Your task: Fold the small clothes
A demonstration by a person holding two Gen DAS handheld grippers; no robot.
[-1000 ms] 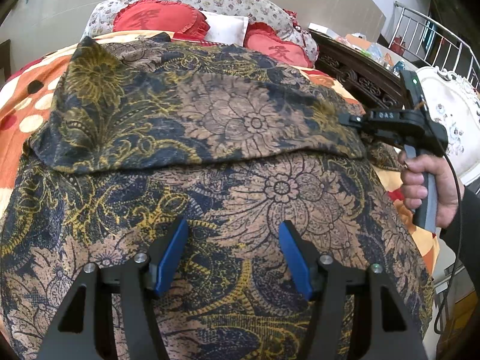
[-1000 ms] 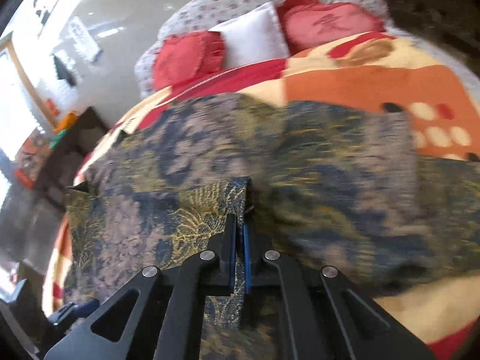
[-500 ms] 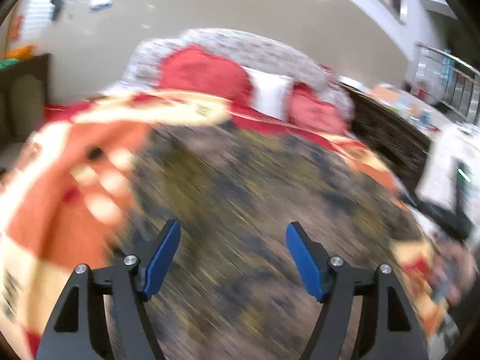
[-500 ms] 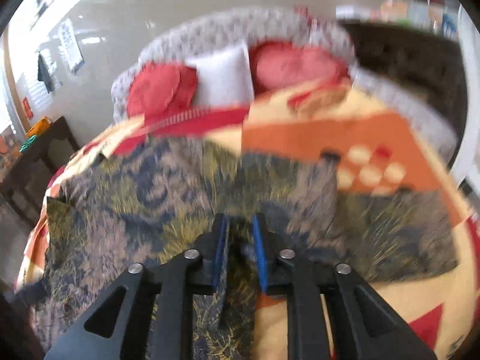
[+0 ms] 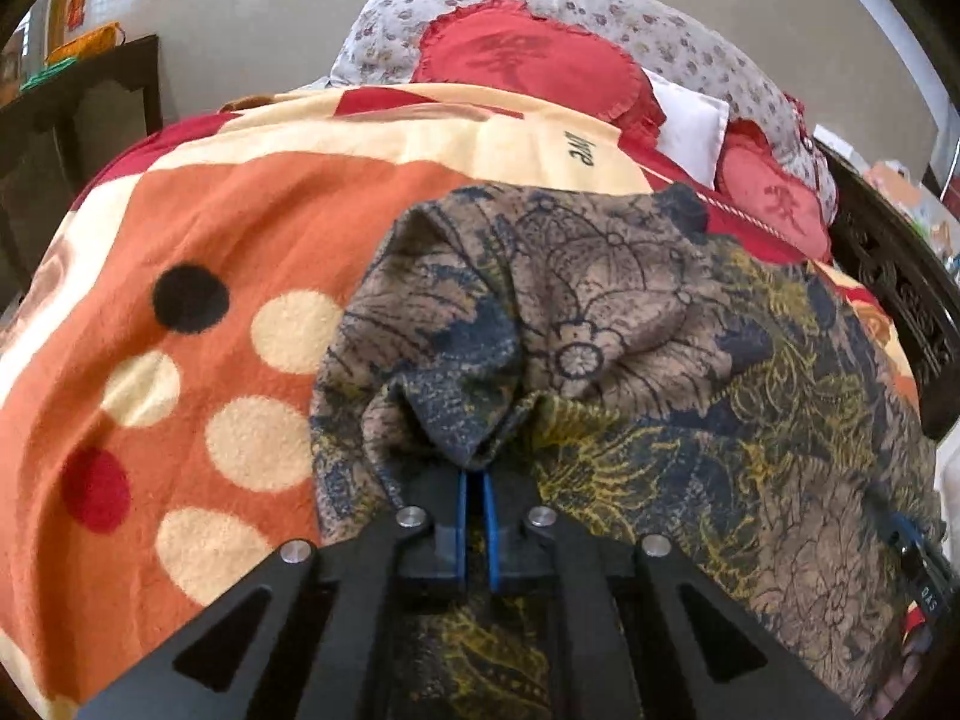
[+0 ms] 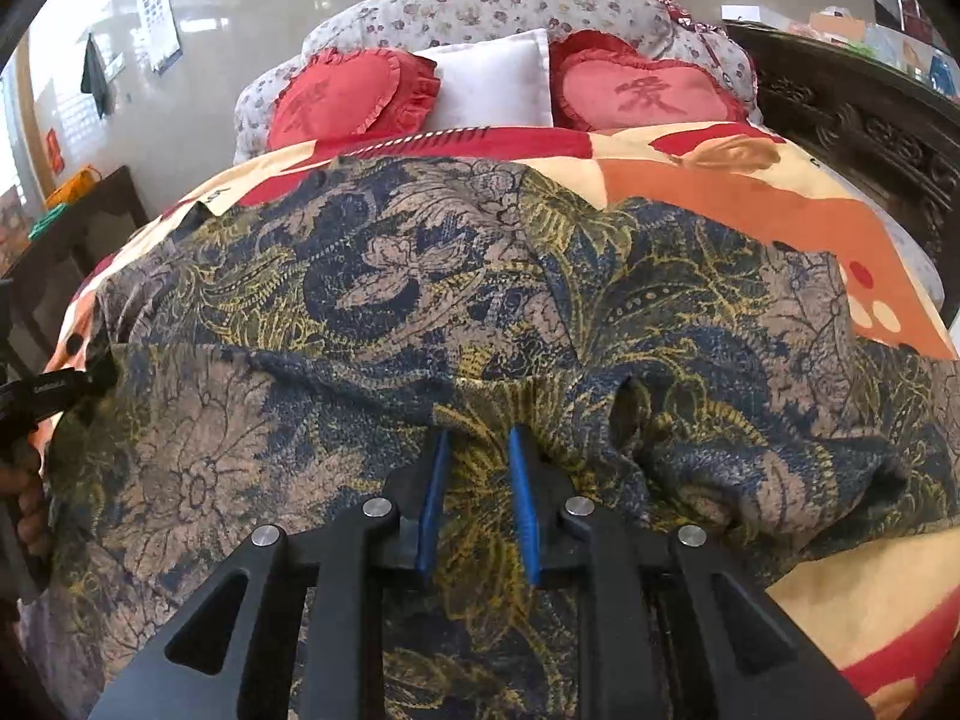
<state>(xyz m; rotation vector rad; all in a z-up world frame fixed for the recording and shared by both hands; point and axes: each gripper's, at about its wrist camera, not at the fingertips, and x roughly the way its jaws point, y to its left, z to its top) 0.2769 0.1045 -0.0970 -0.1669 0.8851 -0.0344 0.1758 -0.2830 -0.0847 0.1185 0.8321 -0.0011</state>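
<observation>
A floral garment in navy, tan and yellow lies spread on the bed. In the left wrist view my left gripper is shut on a raised pinch of it near its left edge. The same gripper shows at the left border of the right wrist view as a black tip held by a hand. My right gripper hovers over the garment near its front edge. Its blue pads stand a little apart, and the cloth between them lies loose.
An orange, cream and red dotted blanket covers the bed to the left of the garment. Red heart cushions and a white pillow sit at the head. A dark carved wooden frame runs along the right, and a dark side table stands at the left.
My left gripper swung left to the garment's left edge and closed on a pinch of cloth. My right gripper let go of the fold it held, and its jaws parted.
</observation>
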